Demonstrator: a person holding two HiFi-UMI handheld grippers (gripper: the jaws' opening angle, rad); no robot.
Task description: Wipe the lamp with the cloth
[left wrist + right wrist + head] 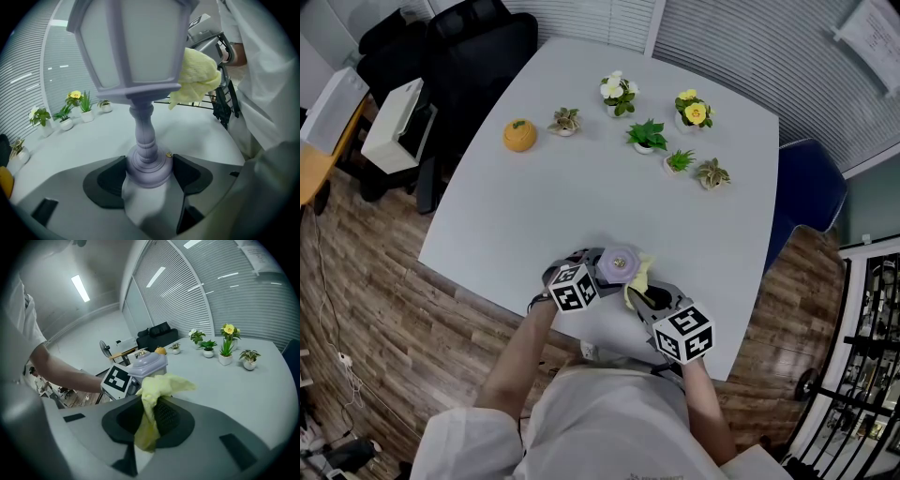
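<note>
Head view: a lilac lamp point(619, 264) stands upright on the white table point(581, 187), close to the near edge and just in front of the person. It is shaped like a small lantern, with a panelled head on a turned stem and a round base.

The left gripper point(149, 176) comes in from the near left. In the left gripper view its two dark pads press on either side of the base, so the jaws are clamped on the lamp low down.

The right gripper point(150, 420) sits just right of the lamp. In the right gripper view its jaws are pinched together on a pale yellow cloth point(161, 385). One end of the cloth hangs down between the pads and the rest bunches out past the tips. That bunched end lies against the right side of the lantern head, at its lower rim, as the left gripper view shows.

Six small potted plants point(647, 136) stand well apart from the lamp on the far half of the table, most of them toward the far right. An orange ornament point(519, 136) sits on the far left beside the leftmost plant. A dark blue chair point(811, 187) stands off the right edge.
</note>
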